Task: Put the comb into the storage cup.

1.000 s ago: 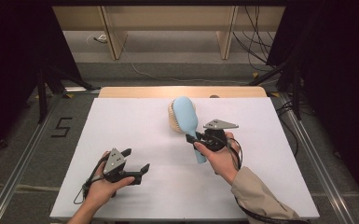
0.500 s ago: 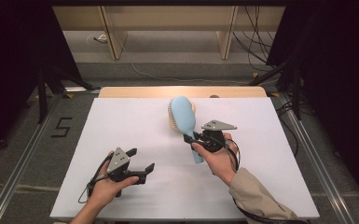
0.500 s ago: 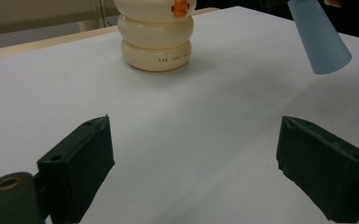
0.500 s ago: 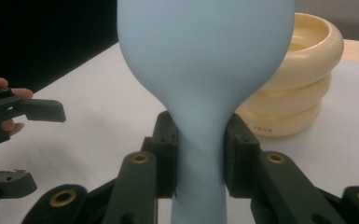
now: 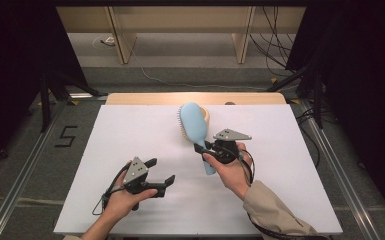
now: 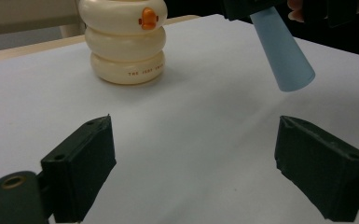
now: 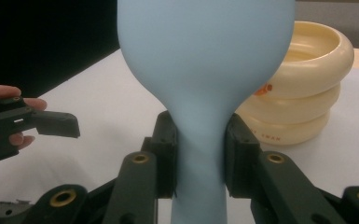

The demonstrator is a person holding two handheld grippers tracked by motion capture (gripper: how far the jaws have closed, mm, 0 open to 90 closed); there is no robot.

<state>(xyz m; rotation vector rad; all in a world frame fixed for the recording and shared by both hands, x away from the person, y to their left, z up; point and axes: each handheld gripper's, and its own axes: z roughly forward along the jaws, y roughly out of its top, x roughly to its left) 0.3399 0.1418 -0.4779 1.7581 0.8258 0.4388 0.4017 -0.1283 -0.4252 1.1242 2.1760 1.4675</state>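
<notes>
A light blue hairbrush (image 5: 192, 120) is held above the white table, head pointing away from me. My right gripper (image 5: 203, 150) is shut on its neck; in the right gripper view the black pads (image 7: 167, 154) press both sides of the blue handle (image 7: 200, 70). My left gripper (image 5: 161, 171) hovers low at the near left with its jaws wide apart and nothing between them (image 6: 200, 154). The brush's handle end (image 6: 282, 51) hangs ahead of it at the upper right. A cream ringed duck-faced container (image 6: 126, 42) stands behind the brush (image 5: 207, 116).
The white tabletop (image 5: 130, 130) has open room to the left and right of the brush. A wooden strip (image 5: 145, 98) runs along the far edge. Cables and shelf legs lie on the floor beyond.
My left hand has drifted to the right, toward the table's middle, jaws still apart. The right hand and the brush have stayed where they were.
</notes>
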